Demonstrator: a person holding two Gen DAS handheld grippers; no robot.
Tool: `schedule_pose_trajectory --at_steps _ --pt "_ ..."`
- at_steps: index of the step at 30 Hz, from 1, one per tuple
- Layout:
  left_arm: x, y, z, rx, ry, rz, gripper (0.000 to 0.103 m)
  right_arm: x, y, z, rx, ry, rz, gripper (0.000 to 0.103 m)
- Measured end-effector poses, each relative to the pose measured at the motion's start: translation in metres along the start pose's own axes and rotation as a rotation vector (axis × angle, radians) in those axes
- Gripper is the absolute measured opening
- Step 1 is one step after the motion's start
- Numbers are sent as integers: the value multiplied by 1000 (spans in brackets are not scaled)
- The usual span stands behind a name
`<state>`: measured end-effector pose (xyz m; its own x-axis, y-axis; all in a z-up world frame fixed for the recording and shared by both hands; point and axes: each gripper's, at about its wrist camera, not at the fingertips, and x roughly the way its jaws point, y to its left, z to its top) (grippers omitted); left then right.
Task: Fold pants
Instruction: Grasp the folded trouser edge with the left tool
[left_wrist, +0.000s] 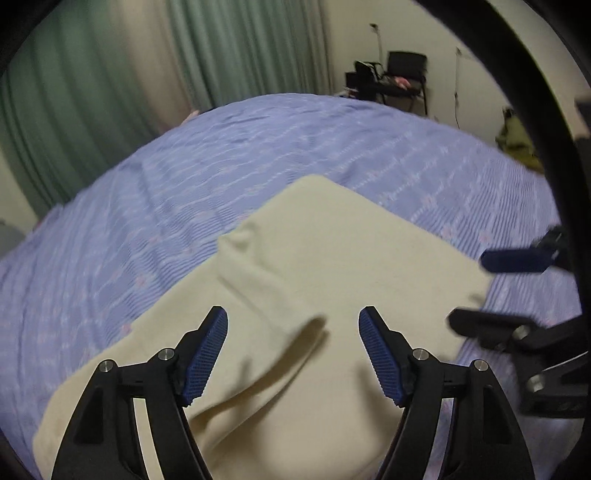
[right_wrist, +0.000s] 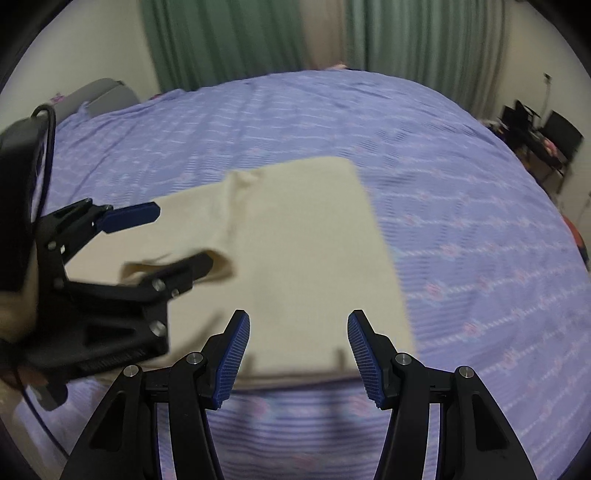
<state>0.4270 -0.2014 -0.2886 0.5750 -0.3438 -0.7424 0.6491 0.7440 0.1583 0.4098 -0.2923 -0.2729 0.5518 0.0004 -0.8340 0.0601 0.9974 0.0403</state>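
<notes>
Cream pants (left_wrist: 317, 258) lie folded on the purple patterned bedspread (left_wrist: 184, 177); they also show in the right wrist view (right_wrist: 306, 236). My left gripper (left_wrist: 293, 321) is open and empty, held just above the pants near a raised fold (left_wrist: 306, 332). It appears in the right wrist view (right_wrist: 177, 236) over the pants' left part. My right gripper (right_wrist: 298, 325) is open and empty above the near edge of the pants. It shows at the right in the left wrist view (left_wrist: 476, 295), beside the pants' right edge.
The bedspread (right_wrist: 443, 184) covers a wide bed. Green curtains (left_wrist: 147, 74) hang behind it. A black chair and desk clutter (left_wrist: 399, 77) stand in the far corner. A grey seat (right_wrist: 99, 96) sits at the bed's far left.
</notes>
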Motion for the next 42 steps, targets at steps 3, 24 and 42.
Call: schedule_pose_trajectory --at_steps 3,24,42 --pt "18 -10 -1 45 24 55 52 0 -16 -3 39 13 -9 56" --pt "2 218 -56 -614 87 124 48 16 84 29 -46 -45 233 56" --pt "46 213 -84 -815 112 -279 14 62 131 -28 -47 165 326 51"
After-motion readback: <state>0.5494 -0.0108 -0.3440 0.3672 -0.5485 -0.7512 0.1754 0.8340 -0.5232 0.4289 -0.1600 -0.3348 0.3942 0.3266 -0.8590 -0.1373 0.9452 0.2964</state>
